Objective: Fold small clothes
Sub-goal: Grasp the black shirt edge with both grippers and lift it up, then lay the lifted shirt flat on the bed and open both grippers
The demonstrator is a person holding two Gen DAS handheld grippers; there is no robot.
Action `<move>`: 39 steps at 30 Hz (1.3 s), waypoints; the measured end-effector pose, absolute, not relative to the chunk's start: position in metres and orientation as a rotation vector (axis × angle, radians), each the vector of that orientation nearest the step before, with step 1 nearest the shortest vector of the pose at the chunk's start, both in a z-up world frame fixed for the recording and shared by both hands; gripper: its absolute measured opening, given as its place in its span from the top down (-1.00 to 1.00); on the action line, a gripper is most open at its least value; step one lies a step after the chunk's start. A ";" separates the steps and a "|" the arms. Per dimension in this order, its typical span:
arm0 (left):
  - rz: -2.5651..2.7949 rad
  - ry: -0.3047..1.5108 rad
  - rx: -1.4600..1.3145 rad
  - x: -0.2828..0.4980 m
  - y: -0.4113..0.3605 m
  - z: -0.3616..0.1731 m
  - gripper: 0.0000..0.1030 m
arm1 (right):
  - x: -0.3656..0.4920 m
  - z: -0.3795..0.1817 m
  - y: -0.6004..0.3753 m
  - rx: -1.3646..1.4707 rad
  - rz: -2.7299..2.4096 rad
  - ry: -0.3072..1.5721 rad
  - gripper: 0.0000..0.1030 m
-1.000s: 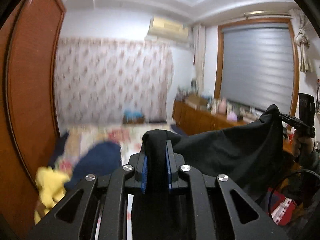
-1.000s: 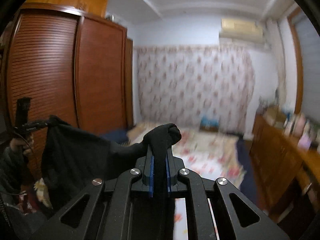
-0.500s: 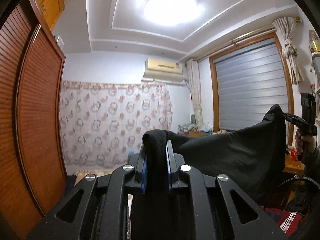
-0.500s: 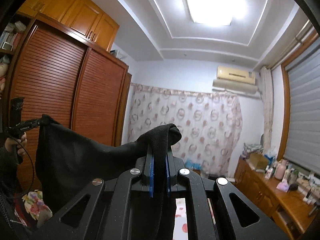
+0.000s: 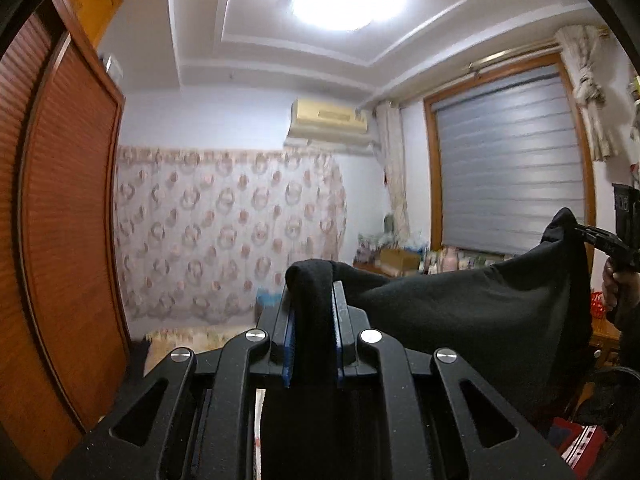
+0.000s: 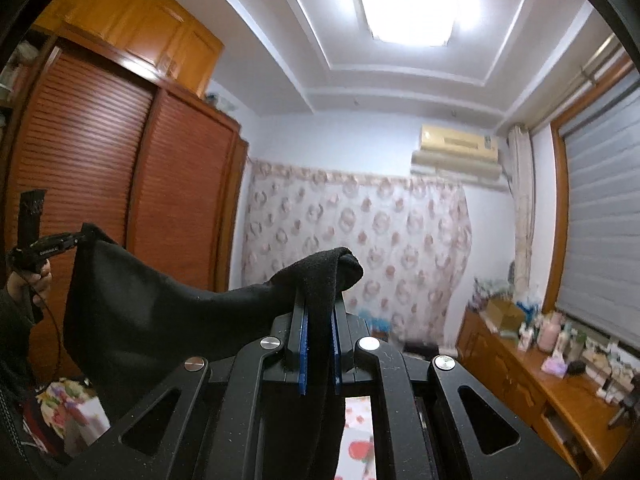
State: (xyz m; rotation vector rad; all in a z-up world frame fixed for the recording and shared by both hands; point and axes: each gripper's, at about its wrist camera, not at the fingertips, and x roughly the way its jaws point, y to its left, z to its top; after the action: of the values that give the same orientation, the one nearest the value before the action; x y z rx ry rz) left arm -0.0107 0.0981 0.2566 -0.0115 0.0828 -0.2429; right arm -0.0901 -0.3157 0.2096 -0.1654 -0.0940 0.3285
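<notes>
The left claw (image 5: 312,320) and right claw (image 6: 318,328) each pinch a top corner of the black garment (image 5: 472,312), holding it aloft and spread so it hangs flat for folding. It probably hangs over the bed (image 6: 358,440), barely visible.

The air conditioner (image 5: 328,119) hangs high on the far wall. Just below it a patterned curtain (image 5: 228,236) covers that wall. Left of it stands a slatted wardrobe (image 6: 120,208) with cupboards (image 6: 132,28) on top. Right of it is a window with a grey blind (image 5: 508,164), and below that a wooden dresser (image 6: 560,392) crowded with bottles and boxes. Above and nearer than the air conditioner a ceiling lamp (image 6: 408,8) glows.
</notes>
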 end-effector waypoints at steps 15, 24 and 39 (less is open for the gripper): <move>-0.143 0.557 0.045 0.253 0.055 0.053 0.70 | 0.217 0.071 -0.300 -0.124 0.184 0.470 0.83; -0.142 0.598 0.051 0.252 0.052 0.044 -0.26 | 0.252 0.075 -0.294 -0.053 0.106 0.598 0.10; -0.214 0.731 0.044 0.175 0.046 -0.022 -0.58 | 0.155 0.013 -0.285 0.004 0.223 0.686 -0.02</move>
State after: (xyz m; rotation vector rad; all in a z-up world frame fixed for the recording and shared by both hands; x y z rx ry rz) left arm 0.1746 0.0464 -0.0216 0.0435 0.7315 -0.2141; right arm 0.1551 -0.2851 0.0128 0.0045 0.6865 0.2227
